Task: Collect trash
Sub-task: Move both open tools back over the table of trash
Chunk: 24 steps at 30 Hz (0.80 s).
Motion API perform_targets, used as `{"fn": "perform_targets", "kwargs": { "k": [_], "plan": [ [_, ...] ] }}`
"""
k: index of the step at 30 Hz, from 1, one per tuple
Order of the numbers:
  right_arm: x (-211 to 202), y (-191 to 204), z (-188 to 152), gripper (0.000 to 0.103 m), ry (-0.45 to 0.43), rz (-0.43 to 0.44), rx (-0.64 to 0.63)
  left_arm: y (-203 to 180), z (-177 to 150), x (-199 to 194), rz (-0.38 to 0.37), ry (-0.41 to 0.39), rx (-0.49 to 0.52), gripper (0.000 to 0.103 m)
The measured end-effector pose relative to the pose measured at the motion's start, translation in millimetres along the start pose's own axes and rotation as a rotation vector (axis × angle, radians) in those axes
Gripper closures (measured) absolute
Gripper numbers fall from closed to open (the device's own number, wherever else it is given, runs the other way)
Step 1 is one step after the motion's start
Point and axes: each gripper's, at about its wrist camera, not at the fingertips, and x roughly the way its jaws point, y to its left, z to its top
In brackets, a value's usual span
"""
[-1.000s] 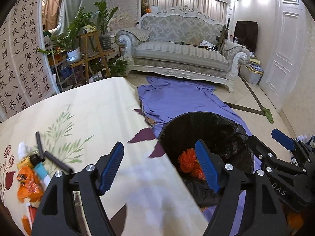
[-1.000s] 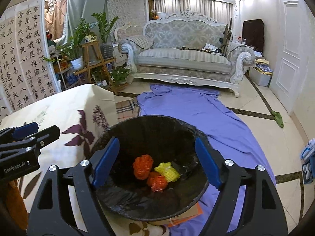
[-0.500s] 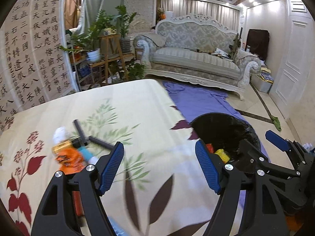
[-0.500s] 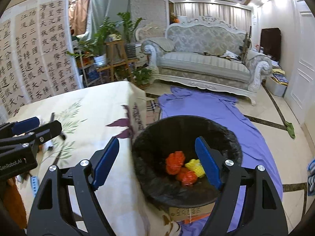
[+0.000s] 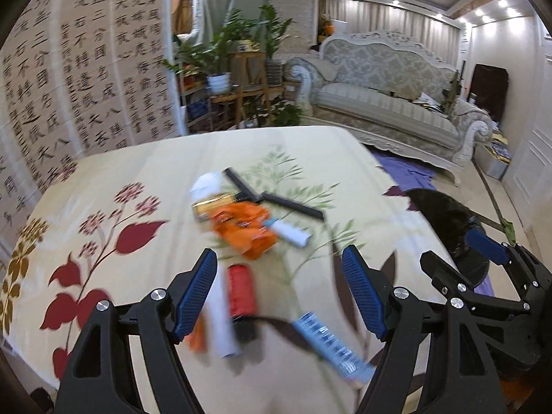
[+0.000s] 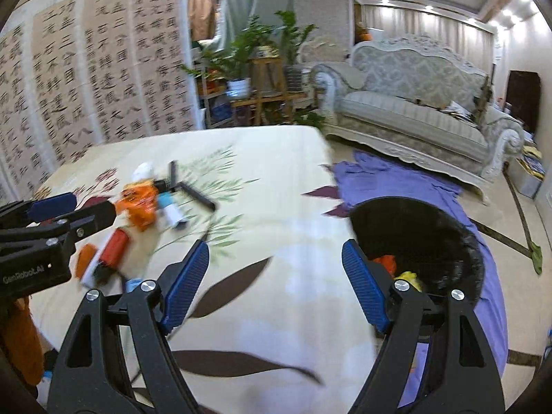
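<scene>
Both grippers have swung left off the bin since a second ago, and the trash pile now sits ahead of the left one. Left gripper point(image 5: 279, 293) is spread wide, holding nothing, above the table point(image 5: 145, 158). Between its fingers, low down: a red spool point(image 5: 241, 289), a white tube point(image 5: 222, 314) just left of it, a blue-and-white wrapper point(image 5: 331, 348) toward the right finger. All blurred. Farther out, an orange wrapper point(image 5: 246, 227) lies bunched with a white-and-blue tube point(image 5: 289, 233), a yellow packet point(image 5: 215, 203), a white wad point(image 5: 208, 183) and two black sticks point(image 5: 269, 195); they touch or overlap.

Right gripper point(image 6: 274, 284) is also wide apart and empty, over bare tablecloth near the table's right edge. Bin point(image 6: 448, 227), black-lined, stands on the floor just beside that edge, behind the right finger, with orange point(image 6: 384, 262) and yellow point(image 6: 408, 276) scraps inside. A purple cloth point(image 6: 396, 179) lies under and beyond it. Sofa point(image 6: 414, 103), plants point(image 6: 262, 45) and calligraphy screen point(image 6: 86, 79) line the far side.
</scene>
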Motion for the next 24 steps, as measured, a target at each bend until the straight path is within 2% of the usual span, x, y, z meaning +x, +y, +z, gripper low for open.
{"fn": "perform_targets", "kwargs": {
  "k": [11, 13, 19, 24],
  "plan": [
    [3.7, 49.0, -22.5, 0.028, 0.063, 0.098, -0.095, 54.7, -34.9, -6.3, 0.085, 0.049, -0.071, 0.030],
    [4.4, 54.3, -25.0, 0.036, 0.075, 0.110, -0.107, 63.4, -40.8, -5.8, 0.097, 0.062, -0.089, 0.030],
    [7.2, 69.6, -34.2, 0.039, 0.105, 0.145, -0.134, 79.3, -54.2, -5.0, 0.120, 0.087, -0.127, 0.030],
    [9.8, 79.4, -39.0, 0.047, 0.128, 0.160, -0.162, 82.7, -60.3, -3.8, 0.118, 0.096, -0.136, 0.030]
  ]
}}
